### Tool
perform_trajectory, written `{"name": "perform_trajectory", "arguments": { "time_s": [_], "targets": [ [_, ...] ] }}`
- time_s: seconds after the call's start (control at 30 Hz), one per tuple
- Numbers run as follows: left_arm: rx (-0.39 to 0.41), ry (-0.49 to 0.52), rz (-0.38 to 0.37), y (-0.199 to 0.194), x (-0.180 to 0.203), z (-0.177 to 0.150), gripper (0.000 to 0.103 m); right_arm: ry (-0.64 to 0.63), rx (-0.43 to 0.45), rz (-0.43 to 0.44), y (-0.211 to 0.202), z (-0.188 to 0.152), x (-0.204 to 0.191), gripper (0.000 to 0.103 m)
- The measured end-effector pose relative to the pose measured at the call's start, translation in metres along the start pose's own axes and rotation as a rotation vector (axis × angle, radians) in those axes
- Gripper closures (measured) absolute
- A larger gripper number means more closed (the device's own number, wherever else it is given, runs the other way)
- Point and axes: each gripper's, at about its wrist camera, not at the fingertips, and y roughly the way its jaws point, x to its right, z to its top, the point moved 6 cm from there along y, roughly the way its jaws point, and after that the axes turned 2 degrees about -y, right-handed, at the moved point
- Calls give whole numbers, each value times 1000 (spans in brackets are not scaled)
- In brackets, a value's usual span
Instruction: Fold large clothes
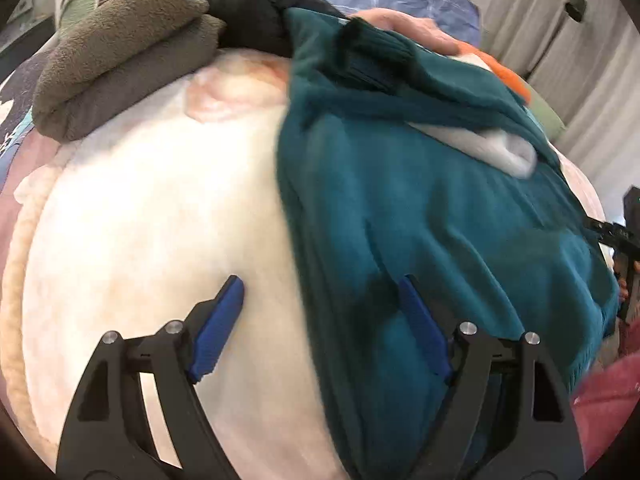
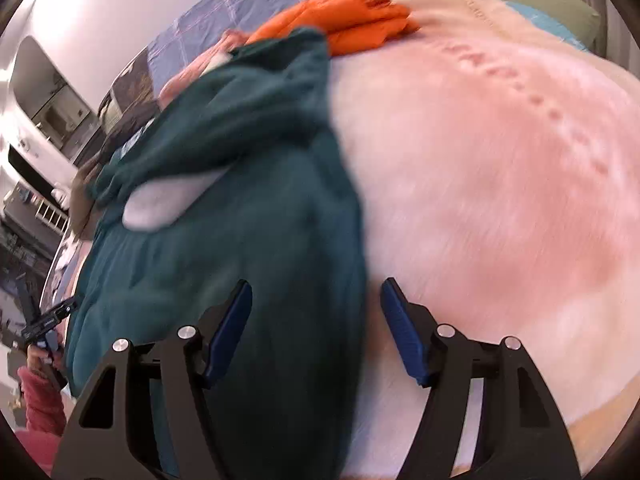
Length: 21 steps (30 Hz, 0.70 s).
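Note:
A large teal fleece garment (image 1: pixel 432 208) lies on a pale pink fluffy blanket (image 1: pixel 152 216), with a white lining patch (image 1: pixel 492 144) showing near its collar. My left gripper (image 1: pixel 320 300) is open, straddling the garment's left edge. In the right wrist view the same teal garment (image 2: pixel 224 216) lies left of the pink blanket (image 2: pixel 500 168). My right gripper (image 2: pixel 316 304) is open, straddling the garment's right edge. Neither gripper holds cloth.
Folded brown fleece (image 1: pixel 120 56) and a black item (image 1: pixel 256 12) lie at the far left. A folded orange garment (image 2: pixel 352 16) lies beyond the teal one. A blue checked sheet (image 2: pixel 256 0) covers the bed behind. The other gripper (image 1: pixel 624 236) shows at the right edge.

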Motion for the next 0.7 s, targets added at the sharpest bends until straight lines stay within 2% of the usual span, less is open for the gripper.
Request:
{"name": "perform_trajectory", "arguments": {
  "time_s": [0.17, 0.23, 0.3, 0.47, 0.57, 0.67, 0.7],
  "targets": [
    [3, 2, -106, -14, 19, -23, 23, 9, 8, 34, -11, -35, -10, 34],
    [-5, 10, -165, -20, 33, -37, 23, 33, 13, 70, -17, -44, -11, 35],
    [-8, 14, -183, -22, 44, -45, 23, 47, 13, 107, -24, -53, -15, 36],
    [15, -46, -289, -29, 54, -52, 23, 72, 17, 230, -41, -70, -24, 36],
    [-14, -25, -241, -12, 58, -46, 23, 94, 6, 277, -33, -62, -27, 36],
    [-23, -10, -185, -3, 64, -42, 23, 80, 1, 252, -29, -62, -32, 38],
    [-20, -15, -181, -6, 63, -44, 23, 35, 3, 233, -37, -69, -35, 38]
  ]
}}
